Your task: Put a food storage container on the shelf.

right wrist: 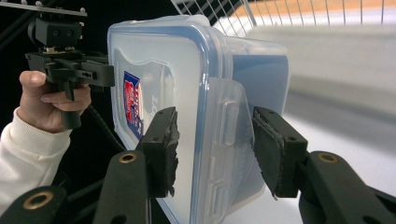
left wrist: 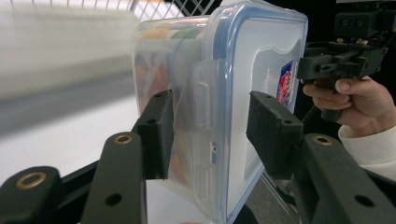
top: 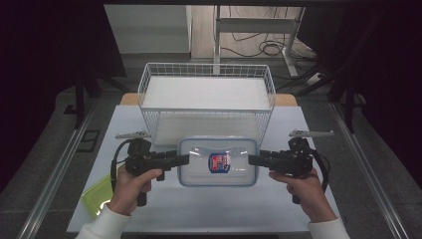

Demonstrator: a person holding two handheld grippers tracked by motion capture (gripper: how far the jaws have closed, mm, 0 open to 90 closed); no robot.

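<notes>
A clear plastic container (top: 218,162) with a blue-sealed lid and a red and blue label is held just in front of the wire basket. My left gripper (top: 185,159) is shut on its left end and my right gripper (top: 251,159) on its right end. In the left gripper view my jaws (left wrist: 210,130) straddle the side latch of the container (left wrist: 252,70), and orange and green contents show through its wall. The right gripper view shows my jaws (right wrist: 215,140) pinching the opposite latch of the container (right wrist: 159,70). Each gripper view shows the other hand farther off.
A white wire basket (top: 206,122) stands right behind the container at the table's far side. A green tray (top: 97,196) lies at the front left, partly under the left hand. The white table top (top: 209,209) ends at metal rails on both sides.
</notes>
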